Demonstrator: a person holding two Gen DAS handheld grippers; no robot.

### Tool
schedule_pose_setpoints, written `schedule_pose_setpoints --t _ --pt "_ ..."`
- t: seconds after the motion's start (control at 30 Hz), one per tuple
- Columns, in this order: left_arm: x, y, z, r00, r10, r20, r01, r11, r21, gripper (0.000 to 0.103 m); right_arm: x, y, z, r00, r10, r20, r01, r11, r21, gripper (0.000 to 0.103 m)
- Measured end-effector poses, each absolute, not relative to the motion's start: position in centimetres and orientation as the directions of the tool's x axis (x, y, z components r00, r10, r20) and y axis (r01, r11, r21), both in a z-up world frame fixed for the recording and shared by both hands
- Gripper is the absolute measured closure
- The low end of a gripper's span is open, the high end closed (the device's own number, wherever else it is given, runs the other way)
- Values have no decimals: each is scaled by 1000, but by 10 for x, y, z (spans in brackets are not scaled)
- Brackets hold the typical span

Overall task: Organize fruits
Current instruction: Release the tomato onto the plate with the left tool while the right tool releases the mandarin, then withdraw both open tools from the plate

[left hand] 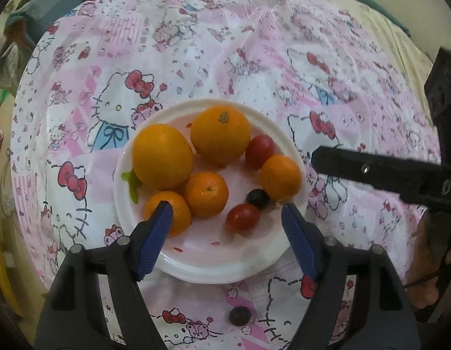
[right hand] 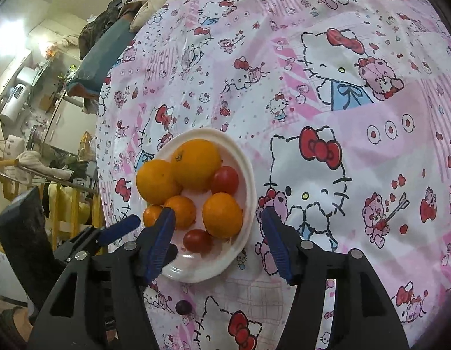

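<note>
A white plate [left hand: 196, 265] on the pink cartoon-print cloth holds two large oranges [left hand: 162, 157], three small mandarins [left hand: 206, 194], two cherry tomatoes [left hand: 243, 217] and a dark grape [left hand: 257, 198]. My left gripper [left hand: 225, 205] hovers open over the plate's near side, its blue pads apart with nothing pressed between them. In the right wrist view my right gripper [right hand: 217, 211] is also open over the plate [right hand: 248, 192], gripping nothing. A second dark grape [left hand: 239, 315] lies loose on the cloth just in front of the plate, and the right wrist view shows this grape [right hand: 183, 306] too.
A green leaf [left hand: 132, 185] lies at the plate's left rim. The right gripper's black finger [left hand: 371, 172] reaches in from the right. Bedding and clothes [right hand: 108, 43] pile up at the cloth's far left edge, with room clutter beyond.
</note>
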State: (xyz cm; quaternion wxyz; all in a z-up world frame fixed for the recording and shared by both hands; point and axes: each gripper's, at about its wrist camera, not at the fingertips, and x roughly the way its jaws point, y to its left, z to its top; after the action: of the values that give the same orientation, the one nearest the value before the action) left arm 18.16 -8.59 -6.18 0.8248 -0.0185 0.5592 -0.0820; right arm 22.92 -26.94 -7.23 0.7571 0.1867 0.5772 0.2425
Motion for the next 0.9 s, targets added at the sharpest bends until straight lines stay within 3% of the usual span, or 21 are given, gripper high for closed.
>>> schedule_pose_setpoints --t 0.77,0.9 --pt "144 -45 -23 475 -127 -871 33 991 -126 29 189 -282 -39 304 567 -766 -142 822 552 30" --pt "131 -36 -15 498 -125 -858 14 991 -136 29 178 -288 -37 322 565 -759 -128 821 557 23"
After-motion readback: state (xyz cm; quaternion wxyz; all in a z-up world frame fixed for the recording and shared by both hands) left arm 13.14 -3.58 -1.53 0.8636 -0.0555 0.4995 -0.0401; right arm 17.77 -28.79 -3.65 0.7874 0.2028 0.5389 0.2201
